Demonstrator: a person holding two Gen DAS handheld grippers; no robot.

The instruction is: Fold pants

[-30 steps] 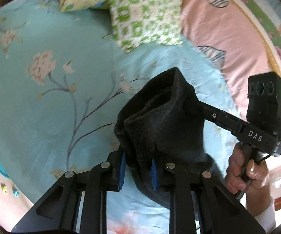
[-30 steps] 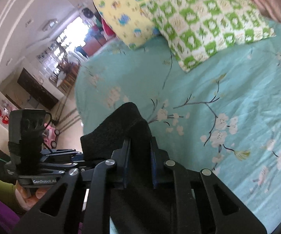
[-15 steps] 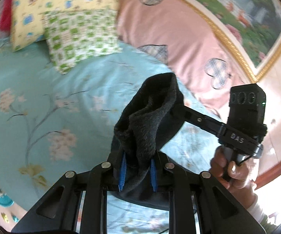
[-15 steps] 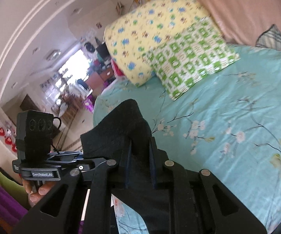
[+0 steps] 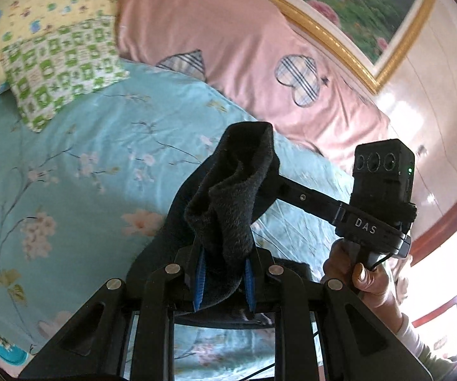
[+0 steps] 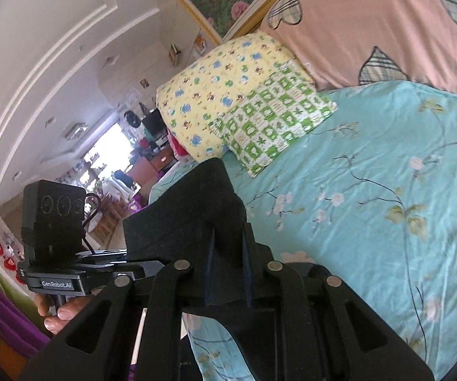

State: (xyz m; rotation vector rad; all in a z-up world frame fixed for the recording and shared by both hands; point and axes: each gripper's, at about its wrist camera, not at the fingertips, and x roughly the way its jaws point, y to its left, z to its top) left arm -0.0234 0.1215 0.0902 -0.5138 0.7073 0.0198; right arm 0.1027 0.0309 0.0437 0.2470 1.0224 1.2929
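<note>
The black fleece pants [image 5: 228, 209] hang in the air above the turquoise floral bedspread [image 5: 79, 171]. My left gripper [image 5: 223, 273] is shut on one bunched edge of the pants. My right gripper [image 6: 226, 254] is shut on another edge of the pants [image 6: 196, 216], and its fingers are mostly covered by the cloth. In the left wrist view the right gripper's body [image 5: 380, 197] reaches in from the right, its tips hidden in the fabric. In the right wrist view the left gripper's body [image 6: 57, 238] is at the left.
A green checked pillow [image 5: 60, 66] and a yellow patterned pillow [image 6: 222, 95] lie at the head of the bed. A pink padded headboard [image 5: 260, 57] stands behind, with a gold-framed picture [image 5: 355, 6] above. The room and doorway [image 6: 114, 149] open at the far left.
Both grippers have risen and tilted upward with the pants still held. The views now show more headboard, picture and wall, and less of the bedspread.
</note>
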